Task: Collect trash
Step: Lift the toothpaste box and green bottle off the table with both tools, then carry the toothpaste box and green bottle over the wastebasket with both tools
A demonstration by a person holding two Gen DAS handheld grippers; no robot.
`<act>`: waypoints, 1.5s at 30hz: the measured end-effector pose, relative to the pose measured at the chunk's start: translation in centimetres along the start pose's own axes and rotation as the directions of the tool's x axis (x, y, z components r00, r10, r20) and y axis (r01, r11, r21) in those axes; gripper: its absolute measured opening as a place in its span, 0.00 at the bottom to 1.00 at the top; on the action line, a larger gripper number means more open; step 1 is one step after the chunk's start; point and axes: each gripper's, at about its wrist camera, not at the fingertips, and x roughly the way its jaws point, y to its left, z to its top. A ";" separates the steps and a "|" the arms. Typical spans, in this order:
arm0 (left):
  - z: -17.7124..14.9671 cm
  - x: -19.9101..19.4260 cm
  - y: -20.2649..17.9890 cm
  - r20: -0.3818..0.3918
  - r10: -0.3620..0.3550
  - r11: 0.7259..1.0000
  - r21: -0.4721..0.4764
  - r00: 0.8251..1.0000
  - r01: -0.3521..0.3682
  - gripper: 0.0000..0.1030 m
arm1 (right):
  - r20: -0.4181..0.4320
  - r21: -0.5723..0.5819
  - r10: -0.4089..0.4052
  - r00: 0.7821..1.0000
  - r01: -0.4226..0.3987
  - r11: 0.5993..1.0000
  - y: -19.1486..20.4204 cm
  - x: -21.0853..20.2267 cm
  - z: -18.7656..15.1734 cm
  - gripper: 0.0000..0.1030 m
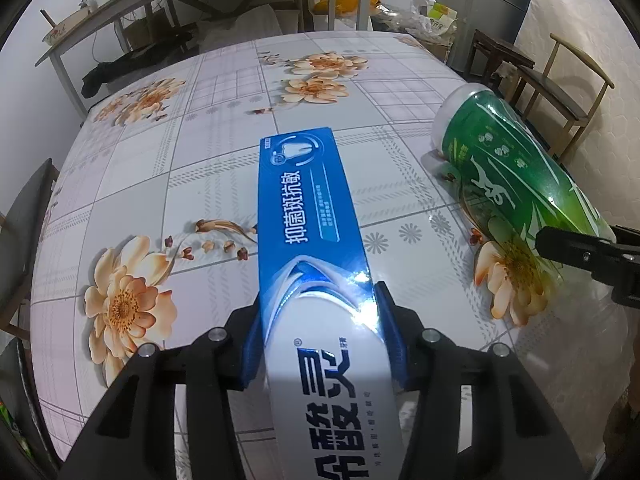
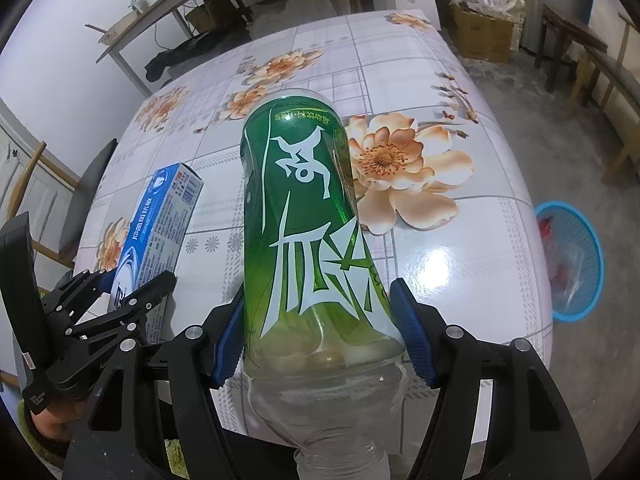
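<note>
A blue and white toothpaste box (image 1: pixel 308 200) lies lengthwise between the blue pads of my left gripper (image 1: pixel 320 300), which press on its two long sides. The right wrist view shows the same box (image 2: pixel 160 216) in that gripper (image 2: pixel 128 280) at the left, low over the table. A clear plastic bottle with a green label (image 2: pixel 304 220) sits neck-first in my right gripper (image 2: pixel 318 296), and the pads are tight against its sides. In the left wrist view the bottle (image 1: pixel 508 160) slants at the right, with one black finger (image 1: pixel 568 250) of the right gripper against it.
The table (image 1: pixel 200 140) wears a glossy flowered cloth. A blue mesh basket (image 2: pixel 576 260) holding a plastic bag stands on the floor to the right of the table. Wooden chairs (image 1: pixel 560 92) line the right wall. A shelf (image 1: pixel 120 4) and a cardboard box (image 2: pixel 484 36) stand beyond the far edge.
</note>
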 end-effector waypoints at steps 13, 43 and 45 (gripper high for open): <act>0.0 -0.1 -0.1 0.006 -0.004 1.000 -0.001 1.000 0.004 0.47 | 0.004 0.010 -0.003 1.000 0.003 1.000 0.0 -0.1 0.0 0.62; 0.3 -1.4 -0.3 0.049 -0.004 1.000 0.005 0.999 0.004 0.47 | 0.035 0.017 0.000 0.999 -0.001 1.000 0.1 -0.8 0.0 0.62; 0.4 -1.7 -0.6 0.057 -0.005 1.000 0.010 0.998 0.004 0.47 | 0.043 0.020 0.003 0.999 -0.004 1.000 0.1 -0.9 -0.1 0.62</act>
